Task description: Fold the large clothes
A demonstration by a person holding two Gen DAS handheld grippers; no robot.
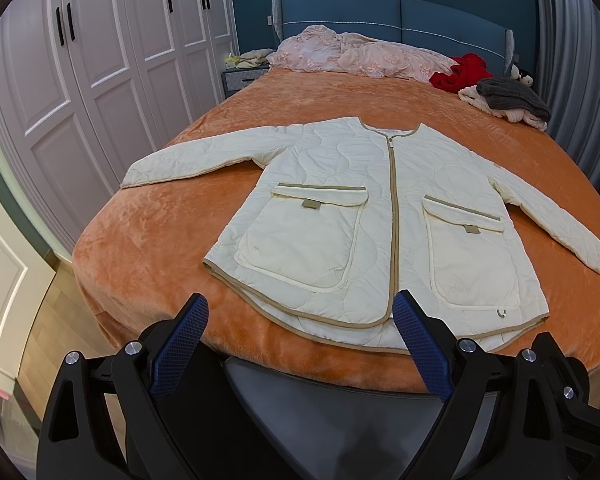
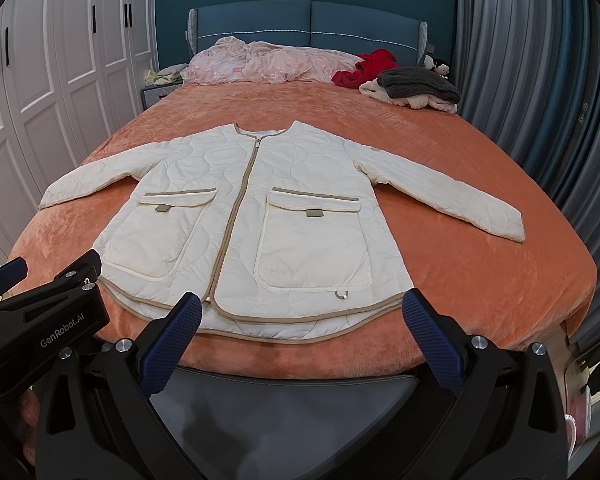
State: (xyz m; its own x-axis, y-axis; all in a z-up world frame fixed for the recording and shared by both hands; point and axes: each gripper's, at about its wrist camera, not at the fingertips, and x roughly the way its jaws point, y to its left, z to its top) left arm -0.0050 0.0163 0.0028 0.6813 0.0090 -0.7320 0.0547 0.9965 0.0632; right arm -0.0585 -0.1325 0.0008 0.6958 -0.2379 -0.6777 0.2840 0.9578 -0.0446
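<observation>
Cream quilted jacket (image 1: pixel 364 208) lies face up, zipped, flat on the orange bedspread (image 1: pixel 140 240), hem toward the foot of the bed, collar toward the blue headboard (image 1: pixel 396 16). Both sleeves spread out to the sides, none folded in. No fold made yet, so the task looks to be at the very start: sleeves, sides and the bottom-to-top fold are all left.

Left gripper (image 1: pixel 302 342) hovers at the foot of the bed by the hem, jaws wide apart, holding nothing. Right gripper (image 2: pixel 304 330) is the same: wide, empty, just short of the hem, not touching fabric as far as I can tell. The left one also shows at the edge of the right wrist view.

Pink duvet (image 2: pixel 268 62), red garment (image 2: pixel 370 66) and grey knit pile (image 2: pixel 418 86) sit up near the headboard, well apart from the jacket. White wardrobe (image 1: pixel 112 48) on the left.
</observation>
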